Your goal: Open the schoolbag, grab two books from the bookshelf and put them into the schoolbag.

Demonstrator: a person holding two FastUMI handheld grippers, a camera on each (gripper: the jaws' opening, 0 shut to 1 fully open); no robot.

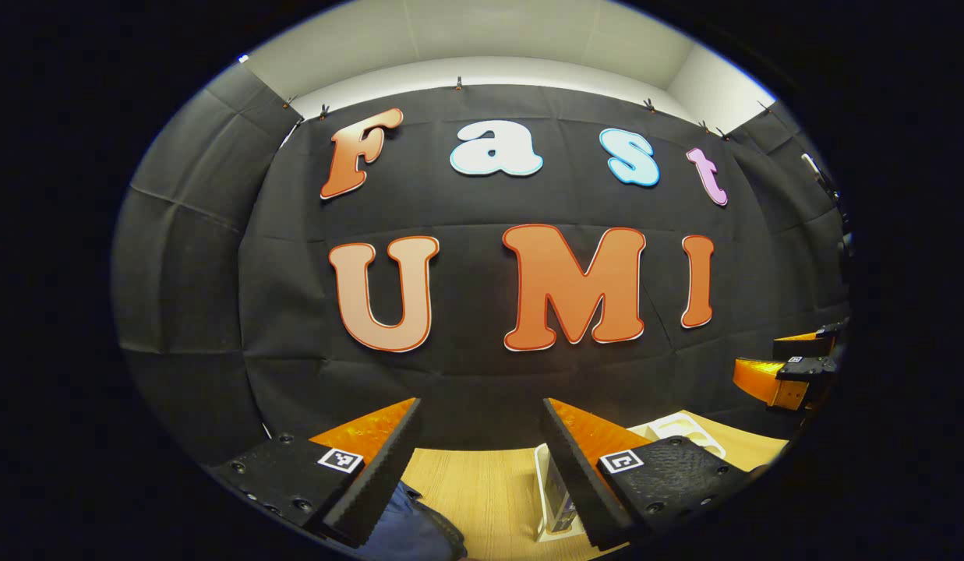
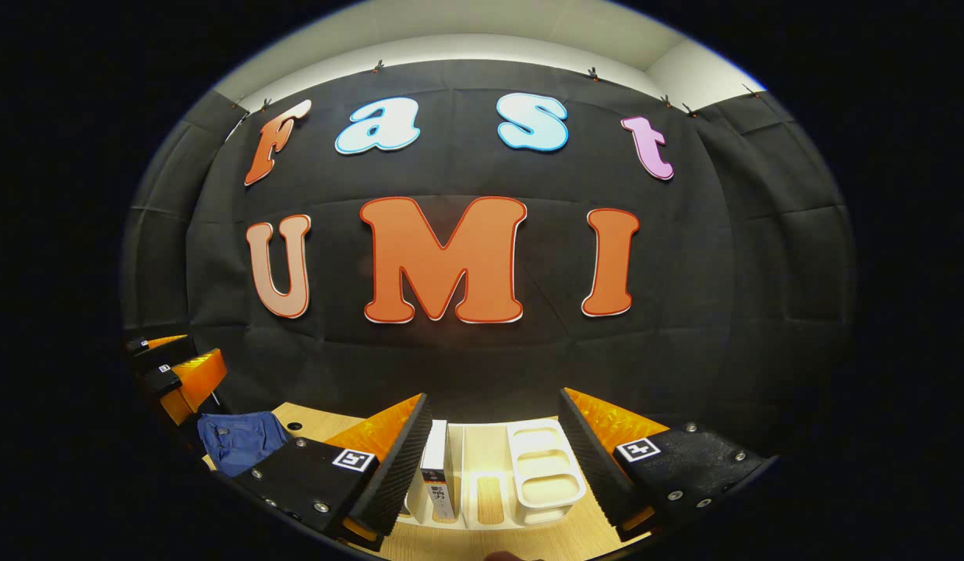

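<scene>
Both grippers hang spread and empty above the table [image 2: 563, 538]. The left gripper [image 1: 482, 467] should drop to the blue bag [image 1: 411, 534] below it; the right gripper [image 2: 493, 460] faces the book [image 2: 437, 475] in the white rack [image 2: 544, 467].

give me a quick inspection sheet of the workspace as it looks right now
surface: light wooden table, bare patches visible
job's things: blue schoolbag at left on the table; white bookshelf holding an upright book
clutter: nothing seen
grippers: left gripper open, above the table edge; right gripper open, facing the bookshelf; neither holds anything
cables: nothing seen
surroundings: black cloth wall, pale ceiling above
</scene>
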